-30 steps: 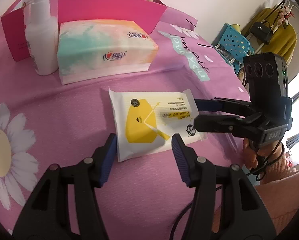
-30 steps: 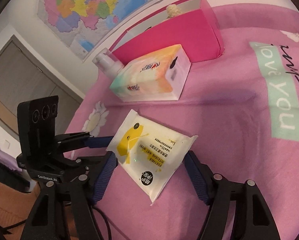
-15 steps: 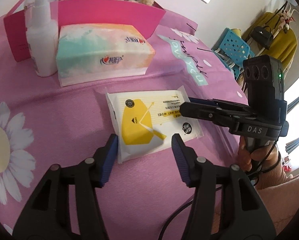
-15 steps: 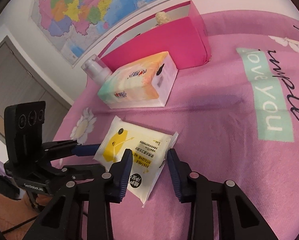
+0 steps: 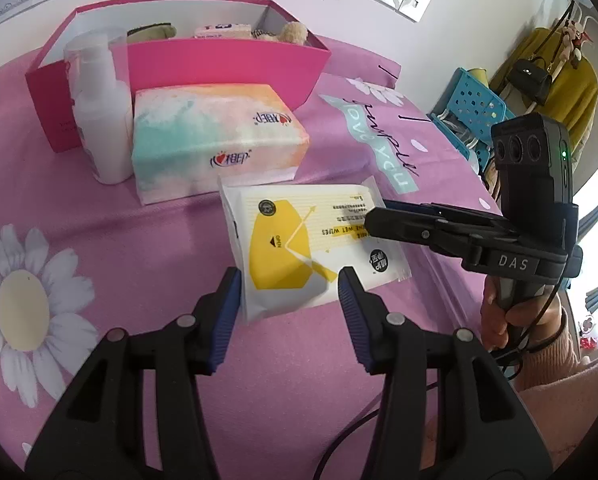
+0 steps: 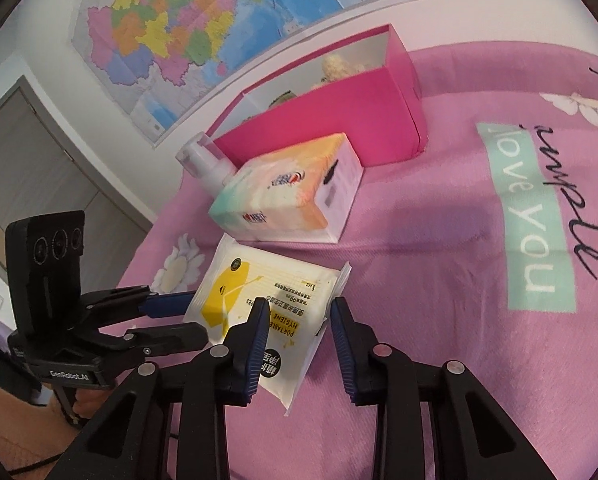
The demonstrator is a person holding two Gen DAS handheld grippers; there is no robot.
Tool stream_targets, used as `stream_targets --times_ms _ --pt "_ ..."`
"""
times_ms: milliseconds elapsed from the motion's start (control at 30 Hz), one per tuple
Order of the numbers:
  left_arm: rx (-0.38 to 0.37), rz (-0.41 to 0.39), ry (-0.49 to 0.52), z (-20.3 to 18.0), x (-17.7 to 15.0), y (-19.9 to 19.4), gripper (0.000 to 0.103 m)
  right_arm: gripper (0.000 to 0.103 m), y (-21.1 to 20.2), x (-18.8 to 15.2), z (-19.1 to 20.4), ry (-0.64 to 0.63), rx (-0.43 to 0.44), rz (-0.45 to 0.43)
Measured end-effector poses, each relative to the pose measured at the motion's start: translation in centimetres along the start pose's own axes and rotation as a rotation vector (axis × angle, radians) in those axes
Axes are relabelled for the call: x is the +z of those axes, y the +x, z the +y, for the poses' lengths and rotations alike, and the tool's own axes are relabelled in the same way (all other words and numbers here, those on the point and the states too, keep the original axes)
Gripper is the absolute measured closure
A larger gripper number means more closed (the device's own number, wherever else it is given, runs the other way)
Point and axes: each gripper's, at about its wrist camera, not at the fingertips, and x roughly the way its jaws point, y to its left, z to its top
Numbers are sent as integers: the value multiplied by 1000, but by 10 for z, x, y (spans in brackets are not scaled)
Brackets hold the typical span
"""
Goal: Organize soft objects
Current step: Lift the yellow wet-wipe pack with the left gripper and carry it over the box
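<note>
The wet wipes pack [image 6: 275, 312] lies at 12 o'clock of the right gripper [image 6: 299, 328], whose jaws clamp its short end; the left gripper's [image 5: 289, 300] jaws stand apart around its other end.

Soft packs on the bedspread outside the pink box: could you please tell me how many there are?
2: the tissue pack in front of the pink box, and the wet wipes pack nearer the camera. Others may be hidden.

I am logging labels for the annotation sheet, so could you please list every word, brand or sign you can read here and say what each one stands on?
"PORTABLE HYGIENE" and "99%": wet wipes pack; "WET WIPES", upside down in the left wrist view.
"love you": bedspread.
"DAS": right gripper body.
"GenRobot.AI": left gripper body.
Tissue pack: Chinese brand beside a heart; characters not surely readable.
Wall map: print too small.
</note>
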Motion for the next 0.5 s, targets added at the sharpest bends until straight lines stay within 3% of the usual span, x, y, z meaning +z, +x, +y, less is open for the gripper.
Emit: stream_targets --times_ms 500 --pt "12 -56 -7 0 8 -20 52 71 -8 15 9 -34 16 -36"
